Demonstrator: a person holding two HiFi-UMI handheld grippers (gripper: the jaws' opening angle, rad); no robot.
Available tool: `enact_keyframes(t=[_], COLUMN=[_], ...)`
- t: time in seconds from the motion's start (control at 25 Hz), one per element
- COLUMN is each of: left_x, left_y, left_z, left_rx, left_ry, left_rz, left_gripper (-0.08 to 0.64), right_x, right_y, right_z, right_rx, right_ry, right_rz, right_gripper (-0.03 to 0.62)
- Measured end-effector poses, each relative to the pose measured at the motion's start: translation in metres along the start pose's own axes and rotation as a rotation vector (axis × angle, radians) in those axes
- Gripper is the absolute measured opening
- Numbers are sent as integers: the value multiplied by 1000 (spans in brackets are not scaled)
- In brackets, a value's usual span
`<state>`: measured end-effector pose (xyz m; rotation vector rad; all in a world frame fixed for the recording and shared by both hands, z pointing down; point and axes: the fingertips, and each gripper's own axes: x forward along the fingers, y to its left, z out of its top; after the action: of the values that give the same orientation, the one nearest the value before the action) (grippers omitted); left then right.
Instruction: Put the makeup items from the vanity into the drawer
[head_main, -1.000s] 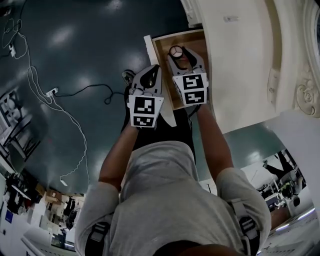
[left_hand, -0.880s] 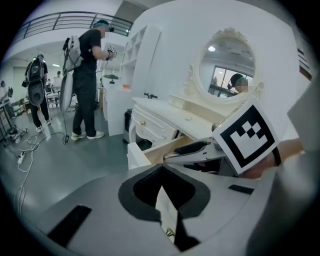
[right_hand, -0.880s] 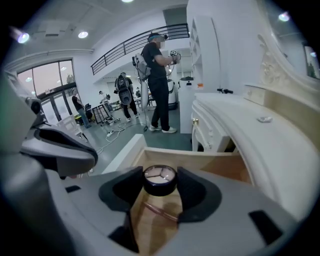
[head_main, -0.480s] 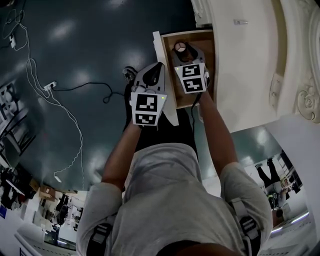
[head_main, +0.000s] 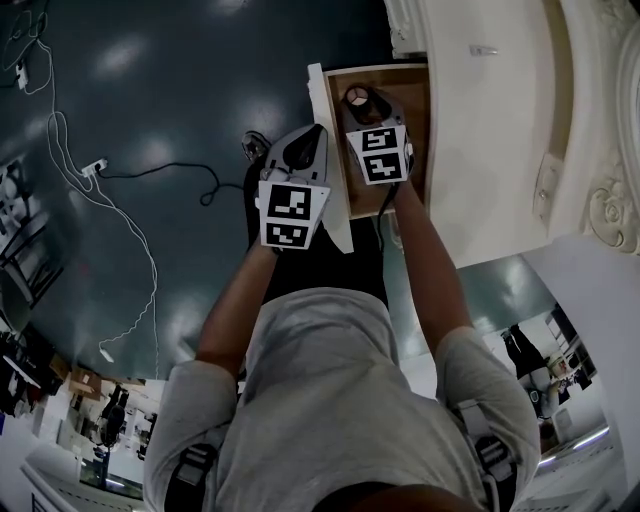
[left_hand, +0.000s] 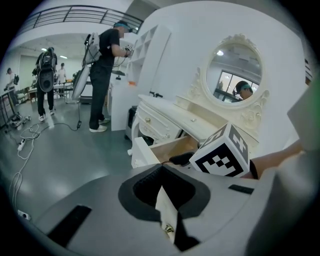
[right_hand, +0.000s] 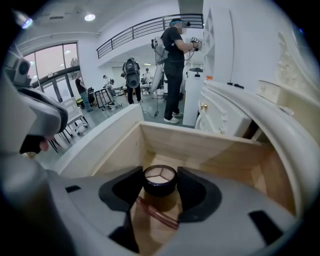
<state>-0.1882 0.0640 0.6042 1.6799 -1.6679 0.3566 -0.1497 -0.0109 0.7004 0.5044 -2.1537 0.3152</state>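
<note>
Right tool (right_hand: 160, 186), clamped on the jar (right_hand: 160, 175), was inside the drawer (right_hand: 200, 145) with the floor and a pink tube (right_hand: 159, 215) directly beneath the jar, the closed left tool (left_hand: 162, 192) idling outside, and the right tool sat lower than a second earlier.

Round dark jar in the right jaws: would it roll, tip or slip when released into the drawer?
The round jar looks short and wide, so it probably stands flat rather than tips. Its curved sides seem smooth, so the right gripper might let it slip. Set on the pink stick below, it could wobble.
</note>
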Motion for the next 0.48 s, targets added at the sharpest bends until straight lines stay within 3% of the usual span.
enact_keyframes(t=[0.48], left_x=[-3], left_y=[-8], left_z=[-11], left_rx=[24], left_ry=[22], left_rz=[-14], left_gripper=[5], right_x=[6], right_y=[0], right_z=[-16], right_rx=[-6], right_ry=[12], right_rz=[-6], right_gripper=[225])
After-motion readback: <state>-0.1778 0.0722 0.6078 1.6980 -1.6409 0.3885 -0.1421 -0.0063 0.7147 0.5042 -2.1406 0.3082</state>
